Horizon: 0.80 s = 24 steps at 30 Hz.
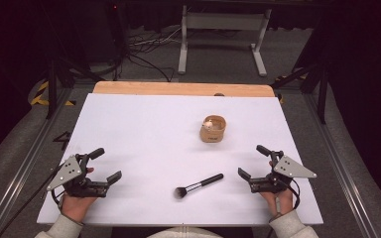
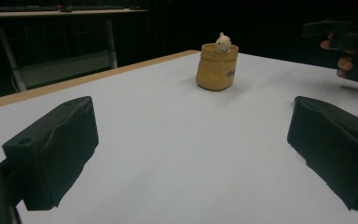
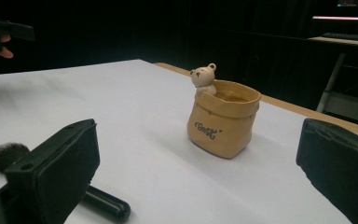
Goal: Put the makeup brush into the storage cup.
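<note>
Brush [image 1: 198, 185] lies flat near the table's [image 1: 129, 129] front edge, between your left gripper [image 1: 104, 166] and right gripper [image 1: 254, 161], both spread wide, empty. Pot [image 1: 213, 128] stands beyond. Risk: a shallow pinch rolls the round handle away.

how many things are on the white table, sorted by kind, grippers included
makeup brush: 1
tan bag-shaped pot with a small bear at its rim: 1
hand-held grippers: 2, the left gripper and the right gripper, both with jaws apart and holding nothing
total: 4
</note>
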Tool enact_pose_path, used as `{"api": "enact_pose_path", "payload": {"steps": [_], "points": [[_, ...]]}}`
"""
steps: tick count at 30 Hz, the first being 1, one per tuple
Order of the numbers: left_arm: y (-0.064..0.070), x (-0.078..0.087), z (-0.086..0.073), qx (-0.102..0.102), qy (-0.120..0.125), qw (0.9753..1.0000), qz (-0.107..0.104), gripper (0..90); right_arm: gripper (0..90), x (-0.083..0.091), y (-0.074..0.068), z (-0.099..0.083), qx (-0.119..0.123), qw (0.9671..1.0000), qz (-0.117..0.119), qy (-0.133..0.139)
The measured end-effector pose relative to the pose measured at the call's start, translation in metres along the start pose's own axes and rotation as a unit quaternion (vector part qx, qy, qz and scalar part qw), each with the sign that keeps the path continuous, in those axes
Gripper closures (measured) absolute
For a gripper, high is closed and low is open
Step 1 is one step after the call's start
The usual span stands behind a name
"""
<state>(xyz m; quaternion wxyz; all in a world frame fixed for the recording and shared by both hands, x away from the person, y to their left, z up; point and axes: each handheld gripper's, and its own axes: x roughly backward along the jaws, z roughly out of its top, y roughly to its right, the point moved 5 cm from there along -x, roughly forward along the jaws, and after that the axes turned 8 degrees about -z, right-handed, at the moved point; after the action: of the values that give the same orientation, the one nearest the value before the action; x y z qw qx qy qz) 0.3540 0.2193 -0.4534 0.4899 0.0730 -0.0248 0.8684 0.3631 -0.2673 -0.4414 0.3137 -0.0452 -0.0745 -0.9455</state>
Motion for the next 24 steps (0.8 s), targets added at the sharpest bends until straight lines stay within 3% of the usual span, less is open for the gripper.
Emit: {"api": "enact_pose_path", "payload": {"steps": [10,24], "points": [[-0.0002,0.0047,0.0020,-0.002,0.015,0.9999,0.006,0.6,0.0,0.0010,0.0028,0.0006,-0.004,1.0000,-0.005,0.007],[0.0022,0.0044,0.0029,-0.011,0.012,0.9999,0.004,0.3,0.0,0.0022,0.0010,0.0043,-0.008,0.9999,0.001,0.014]]}}
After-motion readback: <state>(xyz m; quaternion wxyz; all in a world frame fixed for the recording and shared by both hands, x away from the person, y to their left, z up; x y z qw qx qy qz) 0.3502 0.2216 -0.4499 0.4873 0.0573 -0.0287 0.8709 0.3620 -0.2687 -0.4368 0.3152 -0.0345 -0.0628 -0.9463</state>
